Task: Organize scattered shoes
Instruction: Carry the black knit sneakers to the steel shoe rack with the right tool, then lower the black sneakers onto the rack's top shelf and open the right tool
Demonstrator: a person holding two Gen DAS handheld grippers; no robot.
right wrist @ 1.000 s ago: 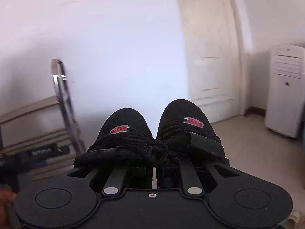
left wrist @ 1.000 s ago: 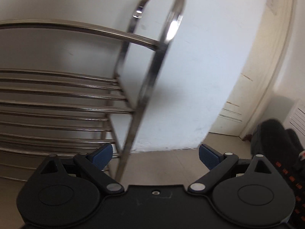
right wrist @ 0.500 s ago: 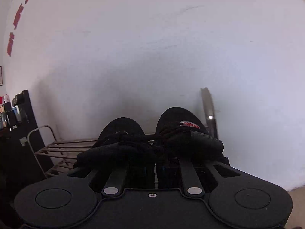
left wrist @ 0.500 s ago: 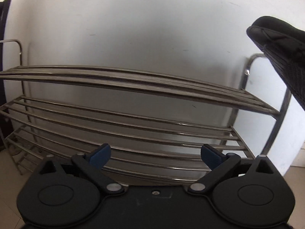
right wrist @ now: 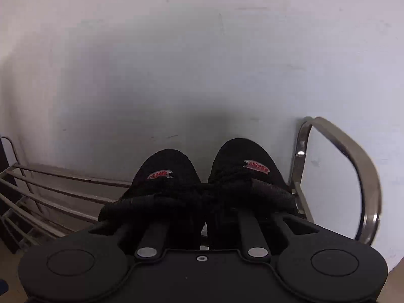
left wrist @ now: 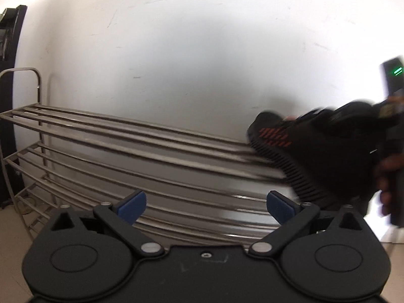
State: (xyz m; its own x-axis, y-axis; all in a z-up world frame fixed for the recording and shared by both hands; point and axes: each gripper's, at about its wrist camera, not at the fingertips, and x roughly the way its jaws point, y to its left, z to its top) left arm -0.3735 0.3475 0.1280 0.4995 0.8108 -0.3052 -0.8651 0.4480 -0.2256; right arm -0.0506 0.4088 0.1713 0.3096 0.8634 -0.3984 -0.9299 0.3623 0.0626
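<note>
My right gripper point(right wrist: 203, 217) is pinched on a pair of black sneakers point(right wrist: 214, 176), its fingers nearly together on the inner collars where the two shoes meet. Uppers are matte knit fabric with rounded toes, each tongue carrying a small red-and-white label, and wide woven straps lie across the laces. The toes point at the white wall point(right wrist: 176, 63), over the top tier of the shoe rack point(right wrist: 341, 151).

My left gripper point(left wrist: 205, 203) is spread wide with nothing between its blue pads point(left wrist: 133, 203). Ahead of it the rack point(left wrist: 126, 136) shows as tiers of thin polished steel rods, gently curved by the lens, with a looped tubular end frame at the left.

From the left wrist view the sneakers point(left wrist: 303, 149) sit at the right end of the top tier, blurred. I can make out a ribbed black sole and orange-red dashes on the side. I cannot tell whether the sole touches the rods. A hand point(left wrist: 386, 176) grips the right handle beside them.
</note>
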